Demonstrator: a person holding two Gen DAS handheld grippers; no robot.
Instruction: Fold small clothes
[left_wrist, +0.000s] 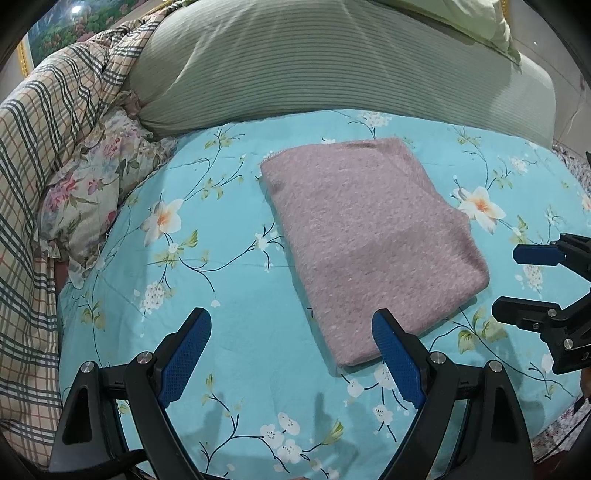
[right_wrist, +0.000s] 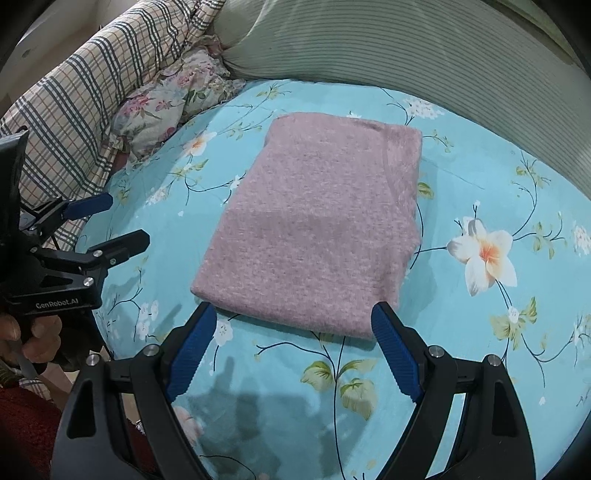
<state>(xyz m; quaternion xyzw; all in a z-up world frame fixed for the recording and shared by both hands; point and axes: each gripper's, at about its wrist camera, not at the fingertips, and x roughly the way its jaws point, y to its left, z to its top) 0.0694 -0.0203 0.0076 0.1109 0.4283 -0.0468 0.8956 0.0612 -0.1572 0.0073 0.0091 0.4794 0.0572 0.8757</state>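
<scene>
Since pink knit garment (right_wrist: 314, 225) lies folded flat on floral bedsheet (right_wrist: 480, 332), left gripper (left_wrist: 291, 345) & right gripper (right_wrist: 293, 341) hang spread, empty, just beside its near edge.

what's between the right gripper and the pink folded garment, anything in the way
Nothing visible. The right gripper hangs open just short of the pink folded garment, with only bare floral bedsheet between. The left gripper is off to the side.
</scene>
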